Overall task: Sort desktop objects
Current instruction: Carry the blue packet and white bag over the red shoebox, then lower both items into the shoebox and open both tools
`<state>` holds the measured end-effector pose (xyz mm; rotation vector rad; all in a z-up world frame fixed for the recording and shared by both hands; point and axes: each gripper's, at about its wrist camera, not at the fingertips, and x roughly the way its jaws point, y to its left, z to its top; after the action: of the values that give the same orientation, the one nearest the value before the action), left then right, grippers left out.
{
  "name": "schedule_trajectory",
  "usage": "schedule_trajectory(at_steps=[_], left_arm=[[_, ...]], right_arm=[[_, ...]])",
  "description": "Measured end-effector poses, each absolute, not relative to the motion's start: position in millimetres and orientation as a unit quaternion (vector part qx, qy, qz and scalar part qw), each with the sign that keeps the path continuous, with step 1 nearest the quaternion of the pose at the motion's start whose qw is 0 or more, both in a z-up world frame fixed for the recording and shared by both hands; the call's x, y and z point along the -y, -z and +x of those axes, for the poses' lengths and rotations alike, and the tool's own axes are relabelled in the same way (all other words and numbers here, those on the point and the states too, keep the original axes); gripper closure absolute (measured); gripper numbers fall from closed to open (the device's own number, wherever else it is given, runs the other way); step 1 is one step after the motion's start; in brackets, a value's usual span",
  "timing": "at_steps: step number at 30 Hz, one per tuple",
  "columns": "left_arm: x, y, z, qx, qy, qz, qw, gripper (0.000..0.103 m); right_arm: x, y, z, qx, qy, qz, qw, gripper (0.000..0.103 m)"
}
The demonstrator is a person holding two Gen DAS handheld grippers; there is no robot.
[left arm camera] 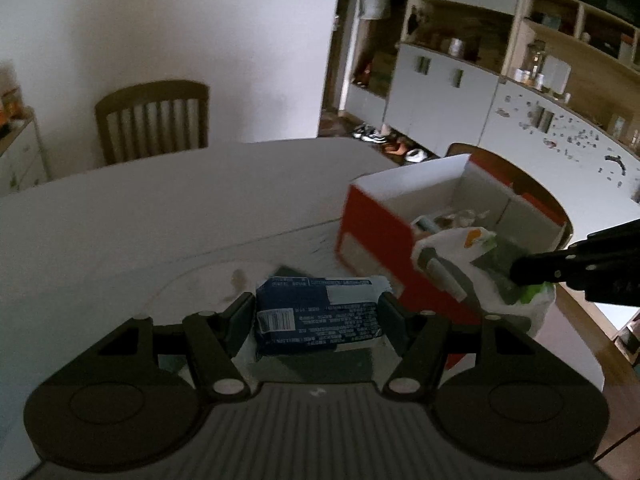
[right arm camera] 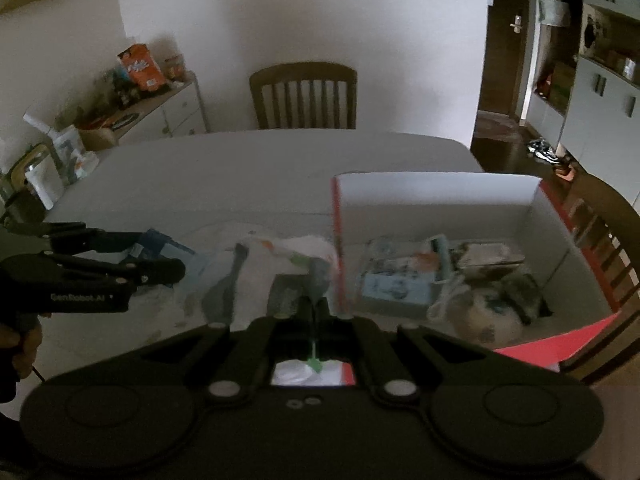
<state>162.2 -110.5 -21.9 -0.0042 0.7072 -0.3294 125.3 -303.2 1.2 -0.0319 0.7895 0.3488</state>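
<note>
My left gripper is shut on a dark blue packet with white print, its pads pressing on the packet's two ends just above the table. My right gripper is shut on a thin white plastic bag with green print and a grey handle-like thing inside it. A red box with white inner walls stands open just right of the bag and holds several small items. In the left wrist view the box is to the right, with the bag and right gripper in front of it. The right wrist view shows the left gripper and the packet at the left.
The white table stretches to a wooden chair at its far side. Another chair stands just behind the box. A sideboard crowded with snack bags is at the left, and wall cabinets are at the right.
</note>
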Motion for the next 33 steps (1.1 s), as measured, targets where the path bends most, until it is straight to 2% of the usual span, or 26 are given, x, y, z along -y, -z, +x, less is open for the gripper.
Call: schedule_trajectory(at_steps=[9, 33], left_arm=[[161.0, 4.1, 176.9, -0.328, 0.176, 0.011, 0.928, 0.037], [254.4, 10.7, 230.8, -0.344, 0.198, 0.063, 0.916, 0.037]], right_arm=[[347.1, -17.2, 132.7, -0.369, -0.19, 0.043, 0.909, 0.103], [428.9, -3.7, 169.4, -0.359, -0.144, 0.032, 0.921, 0.103]])
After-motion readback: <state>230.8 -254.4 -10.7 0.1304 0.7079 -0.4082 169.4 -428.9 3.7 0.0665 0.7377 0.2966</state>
